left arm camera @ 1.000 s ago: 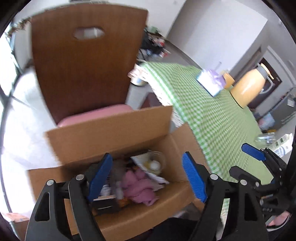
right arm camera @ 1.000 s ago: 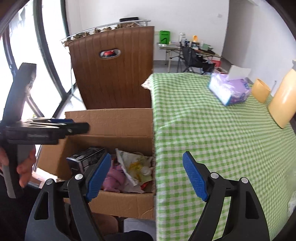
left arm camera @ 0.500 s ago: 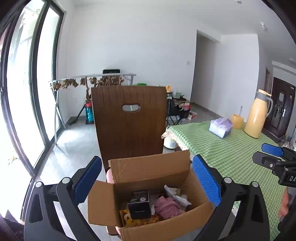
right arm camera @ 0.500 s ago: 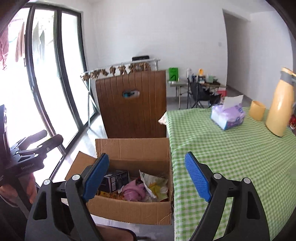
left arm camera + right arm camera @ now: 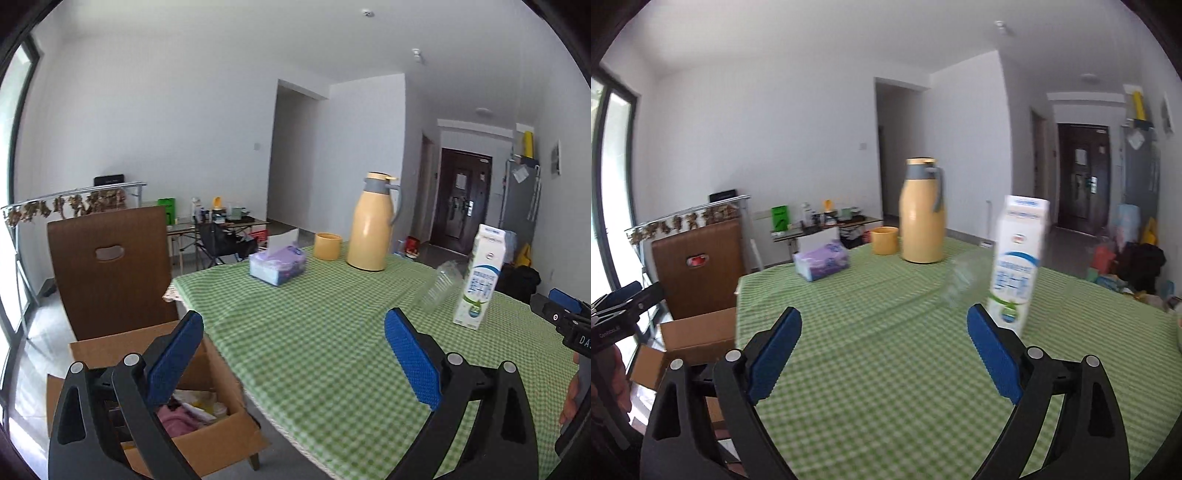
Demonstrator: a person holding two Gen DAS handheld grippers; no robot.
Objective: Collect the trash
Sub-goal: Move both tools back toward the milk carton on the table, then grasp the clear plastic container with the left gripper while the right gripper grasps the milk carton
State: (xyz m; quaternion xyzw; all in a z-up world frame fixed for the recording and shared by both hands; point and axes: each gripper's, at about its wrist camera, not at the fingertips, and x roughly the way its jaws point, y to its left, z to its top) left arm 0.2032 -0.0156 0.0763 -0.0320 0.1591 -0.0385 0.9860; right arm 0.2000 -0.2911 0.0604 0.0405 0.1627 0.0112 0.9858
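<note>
A white milk carton (image 5: 480, 277) (image 5: 1015, 258) stands upright on the green checked table (image 5: 314, 332) (image 5: 886, 332). A clear plastic bottle (image 5: 439, 284) (image 5: 964, 277) lies beside it. An open cardboard box (image 5: 221, 435) (image 5: 698, 332) sits low at the table's left end, with a pink cloth (image 5: 177, 421) and other trash inside. My left gripper (image 5: 293, 356) is open wide over the table edge, with nothing between its jaws. My right gripper (image 5: 884, 350) is opening, nothing between its jaws, and the carton is just beyond its right finger.
At the far side of the table stand a yellow thermos jug (image 5: 371, 225) (image 5: 921, 214), a yellow cup (image 5: 327, 246) and a purple tissue box (image 5: 277, 263). A brown chair (image 5: 110, 266) is behind the box. A cluttered side table (image 5: 827, 221) is by the far wall.
Both views have swung up and to the right, from the cardboard box to the table top. The carton and the bottle have come into view, and both pairs of jaws stand wider apart.
</note>
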